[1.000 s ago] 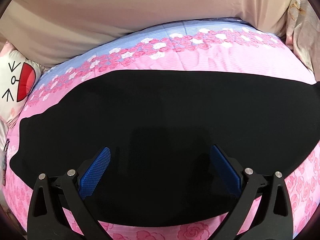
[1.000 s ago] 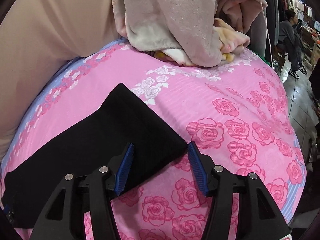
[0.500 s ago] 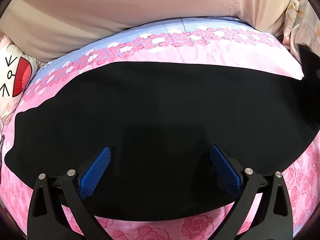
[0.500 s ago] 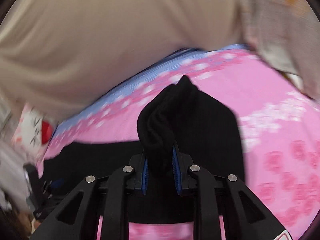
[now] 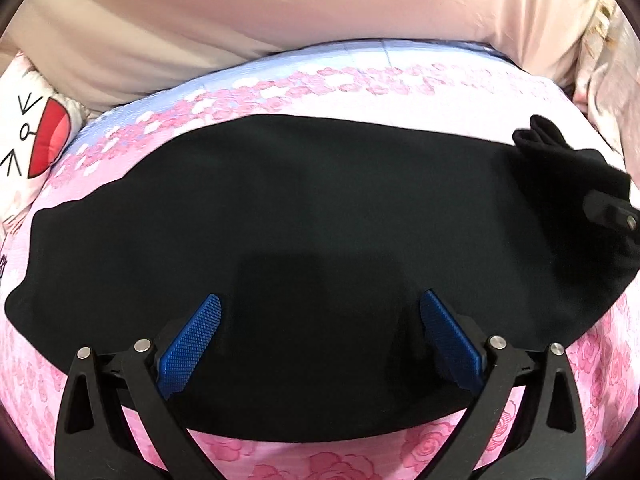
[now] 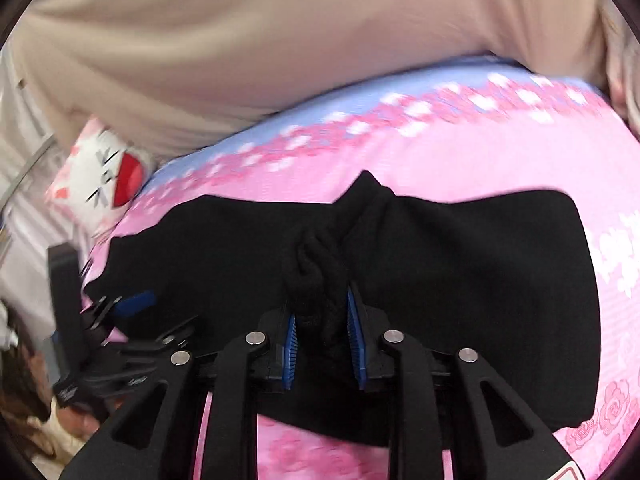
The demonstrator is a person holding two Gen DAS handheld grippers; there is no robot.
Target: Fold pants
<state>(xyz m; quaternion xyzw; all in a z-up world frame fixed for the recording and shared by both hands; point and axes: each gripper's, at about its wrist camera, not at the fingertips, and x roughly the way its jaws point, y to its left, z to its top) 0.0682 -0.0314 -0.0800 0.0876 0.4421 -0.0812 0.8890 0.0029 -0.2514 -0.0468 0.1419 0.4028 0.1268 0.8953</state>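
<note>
From the left wrist, the black pants (image 5: 304,248) lie flat on the pink rose bedsheet (image 5: 440,108), long axis running left to right. The left gripper (image 5: 320,340) hangs over their near middle, jaws spread wide, nothing between them. At far right a bunched end of the cloth rises where the right gripper (image 5: 612,216) pokes in.

From the right wrist, the right gripper (image 6: 322,344) pinches that bunched leg end, jaws easing open a little yet cloth between the pads. The rest of the pants stretches left toward the left gripper (image 6: 120,320). No containers show.
</note>
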